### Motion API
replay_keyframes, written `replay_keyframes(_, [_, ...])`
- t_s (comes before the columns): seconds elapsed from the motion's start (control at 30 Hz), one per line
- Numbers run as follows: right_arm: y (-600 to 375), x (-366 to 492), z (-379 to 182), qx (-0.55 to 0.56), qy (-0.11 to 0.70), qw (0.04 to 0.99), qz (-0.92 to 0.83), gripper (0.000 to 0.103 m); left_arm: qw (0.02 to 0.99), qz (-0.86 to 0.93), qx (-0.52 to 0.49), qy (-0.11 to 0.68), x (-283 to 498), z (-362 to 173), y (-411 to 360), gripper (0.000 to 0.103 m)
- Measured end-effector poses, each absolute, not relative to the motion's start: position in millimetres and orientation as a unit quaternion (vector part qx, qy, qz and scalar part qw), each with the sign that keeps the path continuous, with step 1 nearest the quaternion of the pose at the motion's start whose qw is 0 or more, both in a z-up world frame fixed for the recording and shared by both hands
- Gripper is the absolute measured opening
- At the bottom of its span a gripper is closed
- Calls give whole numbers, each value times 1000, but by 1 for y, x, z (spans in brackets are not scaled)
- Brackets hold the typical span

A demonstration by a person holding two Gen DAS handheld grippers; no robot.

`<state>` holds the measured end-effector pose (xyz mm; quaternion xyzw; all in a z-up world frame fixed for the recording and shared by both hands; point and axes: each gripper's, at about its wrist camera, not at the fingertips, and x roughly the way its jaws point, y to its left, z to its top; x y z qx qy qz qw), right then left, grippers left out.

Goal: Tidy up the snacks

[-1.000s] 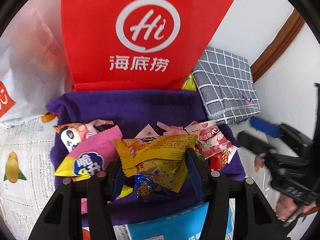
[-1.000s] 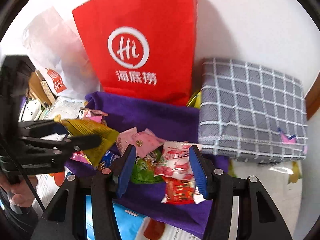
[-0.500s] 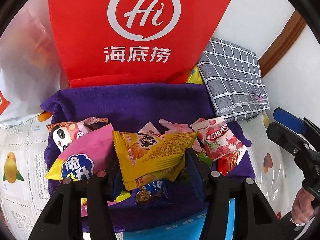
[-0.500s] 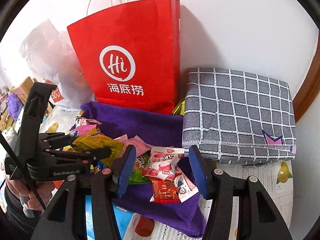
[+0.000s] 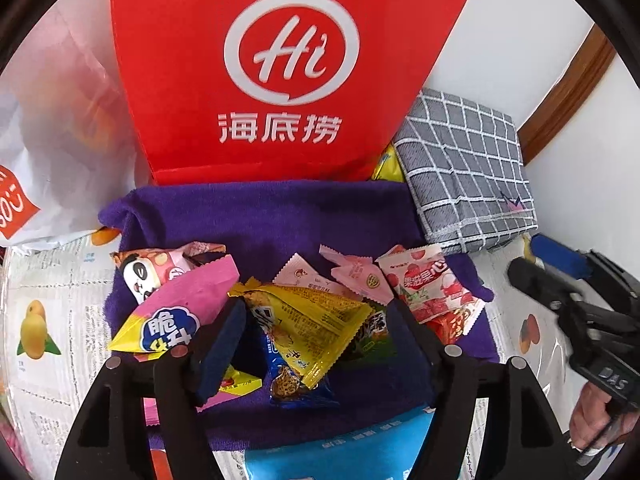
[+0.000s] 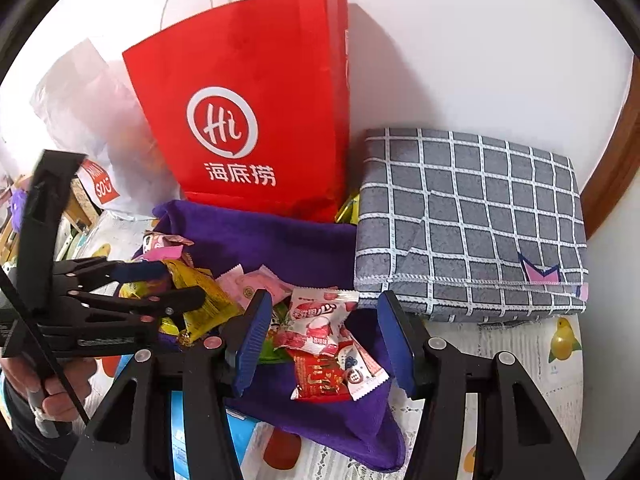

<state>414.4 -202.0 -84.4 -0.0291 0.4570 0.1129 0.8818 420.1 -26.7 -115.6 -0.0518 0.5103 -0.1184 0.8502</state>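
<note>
While its jaws spread to release a yellow snack packet (image 5: pixel 308 320) onto the pile on the purple towel (image 5: pixel 272 216), the left claw (image 5: pixel 324 340) hovers low; the right claw (image 6: pixel 320 336) waits open, empty, over a red-and-white packet (image 6: pixel 316 320).

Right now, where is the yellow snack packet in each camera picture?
Left wrist: yellow snack packet low centre, on the purple towel.
Right wrist: yellow snack packet at left, beside the other gripper.
Shared landmark: red paper bag standing behind the towel.
</note>
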Motion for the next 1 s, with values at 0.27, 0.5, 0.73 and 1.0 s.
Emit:
replay_keyframes(0.27, [-206, 427, -106, -22, 498, 860, 107, 55, 864, -115, -42, 488, 409, -96, -26, 76])
replay_keyframes(0.5, [-206, 439, -130, -12, 531, 841, 105, 55, 865, -104, -40, 489, 402, -91, -21, 80])
replay_keyframes(0.73, [-200, 439, -132, -6, 540, 835, 104, 55, 870, -88, -38, 483, 377, -82, -11, 81])
replay_keyframes(1.0, [-189, 404, -79, -2, 488, 865, 116, 55, 878, -72, -26, 472, 329, -63, -5, 81])
